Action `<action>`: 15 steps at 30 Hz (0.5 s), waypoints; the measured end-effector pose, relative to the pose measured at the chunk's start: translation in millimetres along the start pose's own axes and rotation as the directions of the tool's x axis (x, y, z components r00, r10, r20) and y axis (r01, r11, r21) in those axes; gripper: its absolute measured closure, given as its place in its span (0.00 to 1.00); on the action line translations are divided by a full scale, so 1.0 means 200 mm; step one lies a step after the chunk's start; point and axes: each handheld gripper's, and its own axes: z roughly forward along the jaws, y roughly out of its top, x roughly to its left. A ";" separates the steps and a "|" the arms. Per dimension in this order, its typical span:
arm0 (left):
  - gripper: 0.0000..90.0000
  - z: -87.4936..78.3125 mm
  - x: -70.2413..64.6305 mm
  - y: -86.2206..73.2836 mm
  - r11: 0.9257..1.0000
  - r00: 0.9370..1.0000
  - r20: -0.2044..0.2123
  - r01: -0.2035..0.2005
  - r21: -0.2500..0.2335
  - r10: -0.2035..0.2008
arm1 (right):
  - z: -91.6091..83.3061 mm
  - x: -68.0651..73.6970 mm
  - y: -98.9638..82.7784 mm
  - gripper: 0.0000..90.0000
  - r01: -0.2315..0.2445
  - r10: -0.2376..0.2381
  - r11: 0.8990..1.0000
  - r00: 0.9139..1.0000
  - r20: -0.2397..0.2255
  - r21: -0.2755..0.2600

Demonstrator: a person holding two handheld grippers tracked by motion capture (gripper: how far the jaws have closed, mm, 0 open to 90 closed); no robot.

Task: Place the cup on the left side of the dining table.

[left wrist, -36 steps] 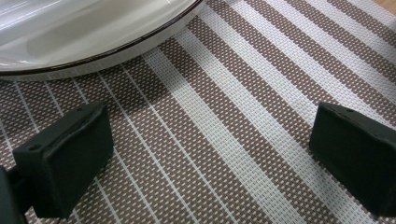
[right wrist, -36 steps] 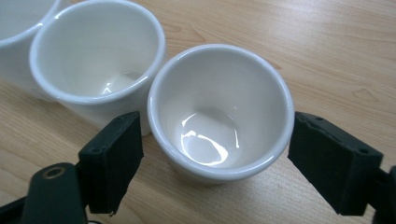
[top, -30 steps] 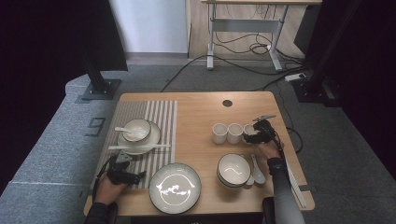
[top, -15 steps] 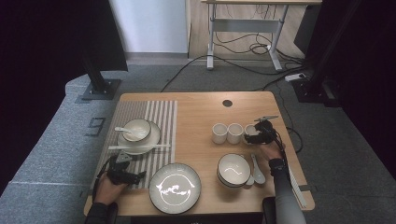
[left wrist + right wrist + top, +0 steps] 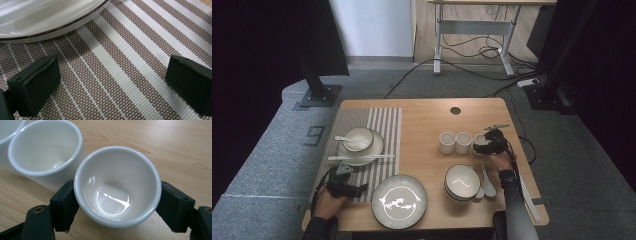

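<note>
My right gripper (image 5: 116,203) has a small white cup (image 5: 117,187) between its jaws, both pads against the cup's sides; the jaws have just been opening a little. The cup stands on the wooden table (image 5: 175,142), close beside a second white cup (image 5: 45,147). From above, my right gripper (image 5: 484,145) is at the right end of a row of three cups. My left gripper (image 5: 110,85) is open over the striped placemat (image 5: 120,75), nothing between its pads, with a dark-rimmed white plate (image 5: 50,22) just ahead. In the high view the left gripper (image 5: 359,189) is beside the large plate (image 5: 399,201).
A bowl (image 5: 462,181) with a white spoon (image 5: 488,182) beside it sits in front of the cups (image 5: 446,142). At the far left of the placemat (image 5: 384,135), a small bowl (image 5: 359,140) rests on a saucer, chopsticks (image 5: 361,157) across its near rim.
</note>
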 end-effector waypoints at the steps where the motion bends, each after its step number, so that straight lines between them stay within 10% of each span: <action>1: 0.00 0.00 0.00 0.00 1.000 1.000 0.000 0.000 0.000 0.000 | 0.01 0.00 0.00 0.27 0.002 -0.002 1.000 1.000 0.001 0.000; 15: 0.00 0.00 0.00 0.00 1.000 1.000 0.000 0.000 0.000 0.000 | -0.01 0.01 -0.02 0.30 0.004 -0.003 1.000 1.000 0.010 -0.010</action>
